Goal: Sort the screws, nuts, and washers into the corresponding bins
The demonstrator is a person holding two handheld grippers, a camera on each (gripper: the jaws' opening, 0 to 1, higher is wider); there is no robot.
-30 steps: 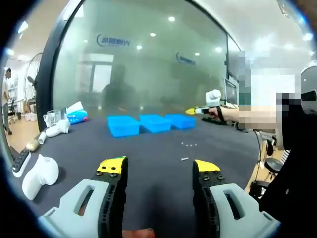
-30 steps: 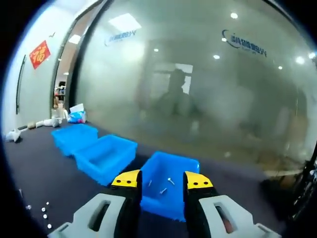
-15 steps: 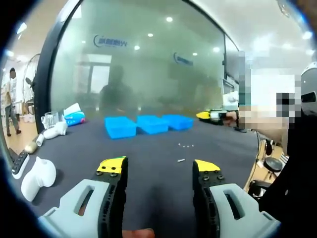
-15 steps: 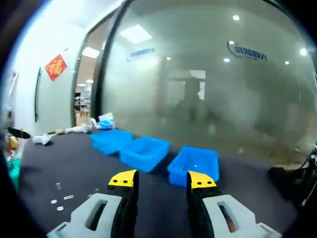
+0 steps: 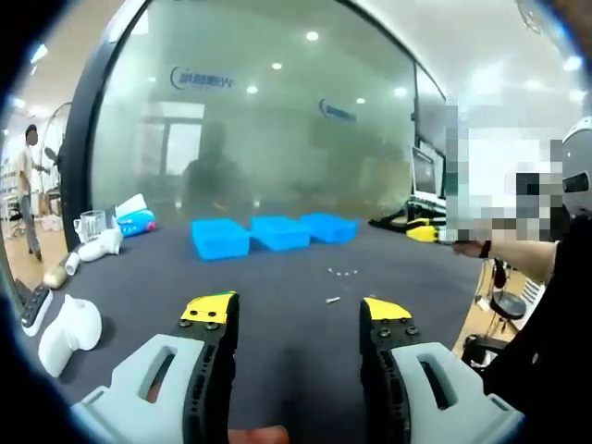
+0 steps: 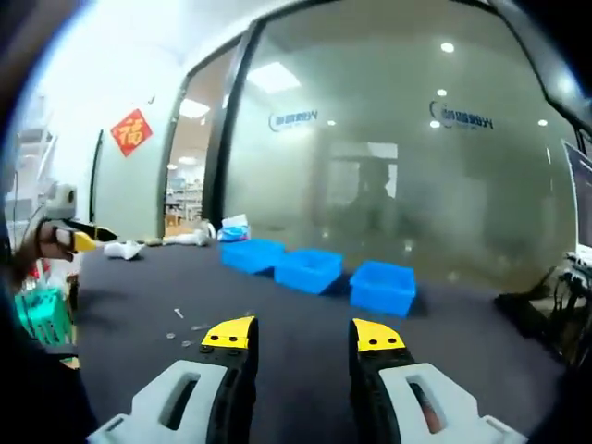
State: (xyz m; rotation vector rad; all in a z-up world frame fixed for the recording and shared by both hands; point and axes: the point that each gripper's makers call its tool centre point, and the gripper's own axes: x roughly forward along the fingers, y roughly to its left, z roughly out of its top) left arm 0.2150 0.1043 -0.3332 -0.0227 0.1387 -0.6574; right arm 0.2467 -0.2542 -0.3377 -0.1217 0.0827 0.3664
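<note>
Three blue bins stand in a row on the dark table: the left bin [image 5: 220, 238], the middle bin [image 5: 277, 232] and the right bin [image 5: 328, 227]. In the right gripper view the same row runs from one end bin [image 6: 252, 254] through the middle bin [image 6: 310, 268] to the other end bin [image 6: 382, 285]. Small metal parts [image 5: 344, 272] lie loose in front of the bins, with one screw [image 5: 331, 300] nearer me. Loose parts [image 6: 178, 313] also lie left of my right gripper. My left gripper [image 5: 296, 310] is open and holds nothing. My right gripper [image 6: 303, 335] is open too, well back from the bins. The right gripper [image 5: 424, 233] appears at the table's right edge.
A white handset-like object [image 5: 69, 328], a remote [image 5: 32, 305], a cup [image 5: 91, 222] and a tissue pack [image 5: 139, 217] sit along the table's left side. A frosted glass wall stands behind the bins. A hand holds the left gripper [image 6: 69, 236] above a green crate [image 6: 42, 314]. Cables [image 6: 555, 305] lie at the right.
My right gripper has drawn back from directly over the nearest bin to well clear of the row. In the left gripper view it has moved right and lower. My left gripper barely moved.
</note>
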